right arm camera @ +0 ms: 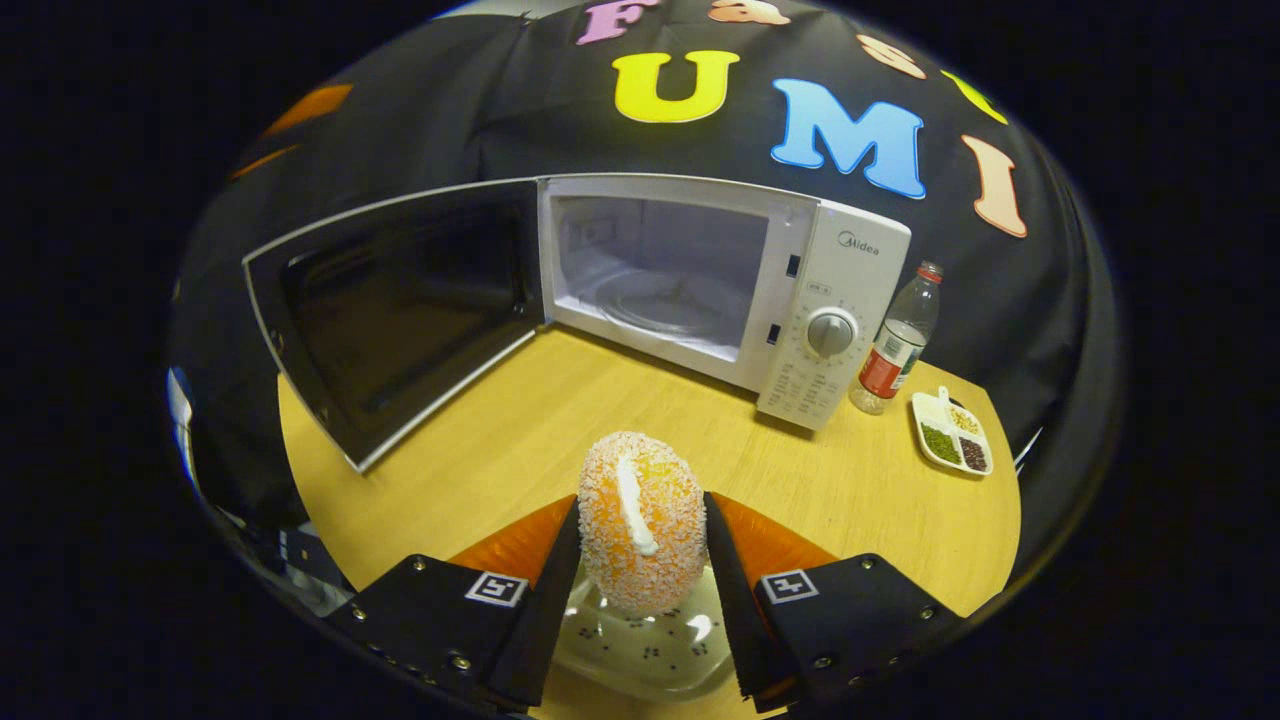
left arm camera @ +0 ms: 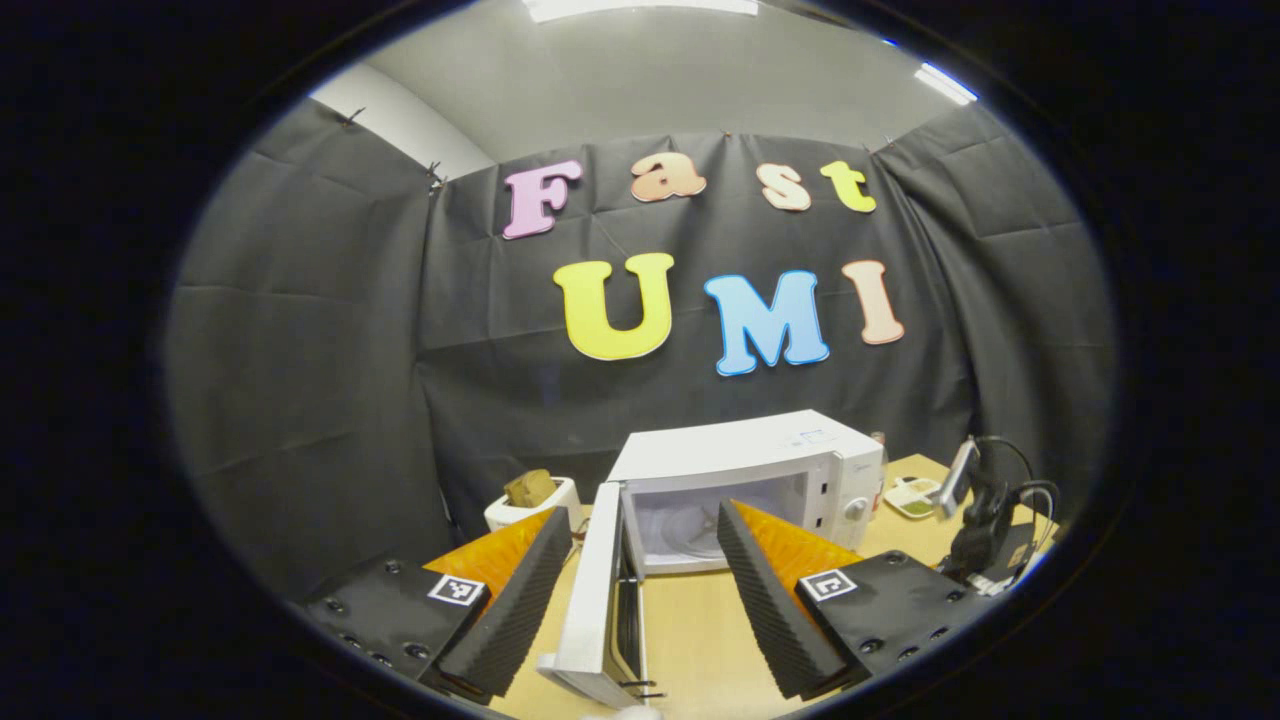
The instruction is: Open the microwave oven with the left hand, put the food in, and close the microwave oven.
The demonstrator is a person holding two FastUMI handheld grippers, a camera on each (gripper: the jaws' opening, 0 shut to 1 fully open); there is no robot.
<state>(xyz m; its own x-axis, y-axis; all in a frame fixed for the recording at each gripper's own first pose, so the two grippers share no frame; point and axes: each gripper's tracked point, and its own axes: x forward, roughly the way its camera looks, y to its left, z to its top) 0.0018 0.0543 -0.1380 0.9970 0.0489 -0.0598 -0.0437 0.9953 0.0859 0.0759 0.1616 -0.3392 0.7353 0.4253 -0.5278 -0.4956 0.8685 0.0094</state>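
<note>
- One piece of food (right arm camera: 642, 520), a crumbed orange bun with a white stripe, sits pinched between the right gripper (right arm camera: 640, 560) fingers, both pressing its sides, above a clear dish (right arm camera: 650, 650) at the table's near edge.
- Best, I judge, to lift it straight off the dish, keeping the squeeze light so the crumb is not crushed, then carry it level toward the microwave (right arm camera: 720, 290) cavity.
- Door (right arm camera: 400, 300) stands swung wide to the left, so the mouth is free; the turntable lies bare inside.
- Bare table (right arm camera: 520, 440) lies between bun and oven.
- Left gripper (left arm camera: 640, 570) hangs spread open, holding nothing, flanking the door's edge.
- Bottle (right arm camera: 895, 345) and snack tray (right arm camera: 952, 432) stand right of the oven, apart from the path.
</note>
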